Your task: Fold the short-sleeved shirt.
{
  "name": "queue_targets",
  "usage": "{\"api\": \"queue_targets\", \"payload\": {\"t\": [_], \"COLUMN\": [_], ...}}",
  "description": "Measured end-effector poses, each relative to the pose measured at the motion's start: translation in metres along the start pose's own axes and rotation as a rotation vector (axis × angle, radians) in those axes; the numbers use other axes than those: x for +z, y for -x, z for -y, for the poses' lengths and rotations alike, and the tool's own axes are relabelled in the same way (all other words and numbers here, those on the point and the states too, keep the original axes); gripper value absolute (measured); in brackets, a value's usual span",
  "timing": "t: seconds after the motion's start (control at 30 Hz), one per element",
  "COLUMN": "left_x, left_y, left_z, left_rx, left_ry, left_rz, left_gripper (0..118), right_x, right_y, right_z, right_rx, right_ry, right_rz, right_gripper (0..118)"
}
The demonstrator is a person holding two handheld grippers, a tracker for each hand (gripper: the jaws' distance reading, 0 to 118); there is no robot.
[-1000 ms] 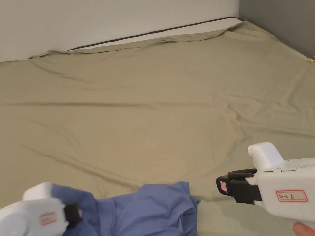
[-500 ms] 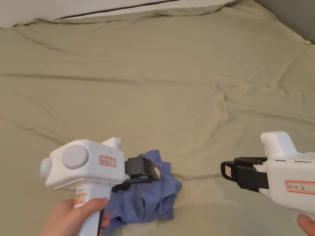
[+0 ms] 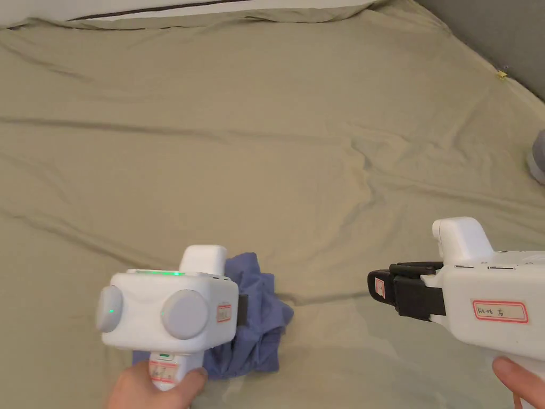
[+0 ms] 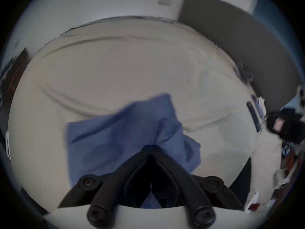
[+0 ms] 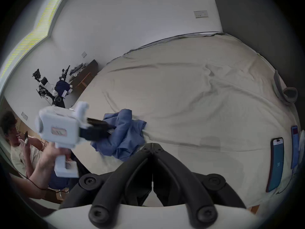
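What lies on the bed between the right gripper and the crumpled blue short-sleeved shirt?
Bare olive-green bedsheet, nothing else, as the head view shows, separates the right gripper from the crumpled blue short-sleeved shirt.

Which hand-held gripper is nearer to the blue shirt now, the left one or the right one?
Left. The left hand-held gripper is at the crumpled blue shirt, jaws closed on its fabric. The right hand-held gripper hangs apart from it, over the bed sheet.

Bed [image 3: 319, 133] with crumpled shirt [image 3: 261, 325]
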State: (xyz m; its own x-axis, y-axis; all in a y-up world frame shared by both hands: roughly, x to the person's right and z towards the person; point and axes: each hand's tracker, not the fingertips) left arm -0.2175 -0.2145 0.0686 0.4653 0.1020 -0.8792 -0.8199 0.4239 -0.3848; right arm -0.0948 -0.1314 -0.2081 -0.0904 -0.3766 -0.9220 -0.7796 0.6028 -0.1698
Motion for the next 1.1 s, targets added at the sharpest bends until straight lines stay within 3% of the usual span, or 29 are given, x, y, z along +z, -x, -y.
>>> {"api": "queue_targets", "payload": {"t": [0.13,0.2,0.3,0.37,0.47,0.7,0.8,0.87,0.93,1.07,1.1], "left_x": [-0.019,-0.005,0.009,0.026,0.078,0.186,0.2,0.197,0.189,0.151,0.137], "left_y": [-0.05,-0.054,-0.048,-0.041,-0.015,0.099,0.137,0.155,0.168,0.192,0.194], "left_z": [-0.009,-0.012,-0.023,-0.026,-0.016,0.041,0.066,0.077,0.086,0.084,0.08], "left_rx": [-0.13,-0.131,-0.043,0.013,0.079,0.21,0.305,0.356,0.402,0.452,0.482], "left_ry": [0.037,0.025,-0.002,-0.031,-0.082,-0.266,-0.282,-0.265,-0.262,-0.198,-0.167], "left_rz": [-0.095,-0.056,0.109,0.304,0.469,0.144,0.093,0.101,0.158,0.354,0.472], "left_gripper": [0,0,0,0,0,0,0,0,0,0,10], "right_x": [0.004,0.004,0.003,0.002,0.001,-0.049,-0.113,-0.165,-0.209,-0.195,-0.195], "right_y": [-0.009,-0.014,-0.015,-0.012,0.01,0.1,0.13,0.127,0.11,0.097,0.094], "right_z": [0.0,0.001,0.0,-0.003,-0.011,-0.04,-0.031,-0.018,0.001,-0.005,-0.007], "right_rx": [-0.016,-0.021,-0.03,-0.031,0.019,0.215,0.372,0.392,0.415,0.3,0.31], "right_ry": [-0.001,0.001,0.0,-0.003,-0.003,0.023,0.102,0.227,0.318,0.27,0.279], "right_rz": [0.033,0.042,0.047,0.047,0.044,-0.061,-0.022,0.014,0.137,0.049,0.035], "right_gripper": [2,2,2,2,2,2,2,2,2,2,2]}}
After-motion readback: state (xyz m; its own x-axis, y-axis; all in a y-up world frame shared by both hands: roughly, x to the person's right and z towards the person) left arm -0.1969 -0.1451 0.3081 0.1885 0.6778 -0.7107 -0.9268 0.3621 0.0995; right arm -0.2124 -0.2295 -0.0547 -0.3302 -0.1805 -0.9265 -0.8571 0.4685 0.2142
